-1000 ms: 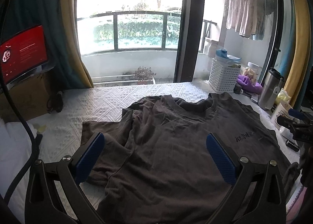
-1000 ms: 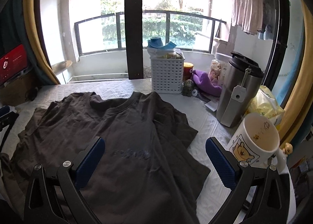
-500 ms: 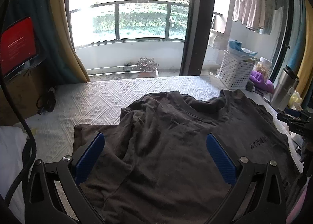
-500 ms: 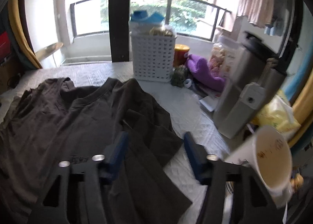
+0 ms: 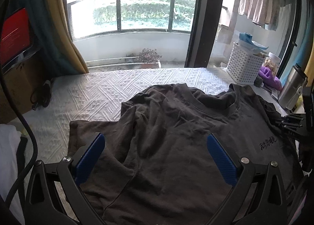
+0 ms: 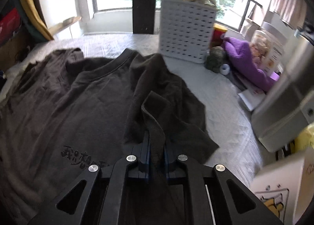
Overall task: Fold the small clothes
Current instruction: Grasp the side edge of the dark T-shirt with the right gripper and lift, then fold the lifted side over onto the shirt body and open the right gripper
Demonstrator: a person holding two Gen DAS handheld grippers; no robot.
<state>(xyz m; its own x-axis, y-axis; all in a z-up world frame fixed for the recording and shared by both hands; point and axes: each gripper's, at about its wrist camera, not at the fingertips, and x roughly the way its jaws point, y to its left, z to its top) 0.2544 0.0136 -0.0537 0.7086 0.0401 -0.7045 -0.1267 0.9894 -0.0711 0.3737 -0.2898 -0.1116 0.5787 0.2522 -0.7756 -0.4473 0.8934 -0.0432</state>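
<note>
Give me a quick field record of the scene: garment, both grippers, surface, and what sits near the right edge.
garment: dark grey cotton T-shirt, spread front-up, collar toward the window, black print on the chest
left gripper: open, blue pads either side of the shirt's left side, not pinching
right gripper: has just been closing; shut on a fold of the shirt's right sleeve
surface: white textured cover
right edge: white perforated plastic basket, purple cloth, steel tumbler
fold: not yet made

T-shirt [image 5: 176, 136] spread on the table [image 5: 98, 91], basket [image 5: 243, 65] behind its right shoulder
</note>
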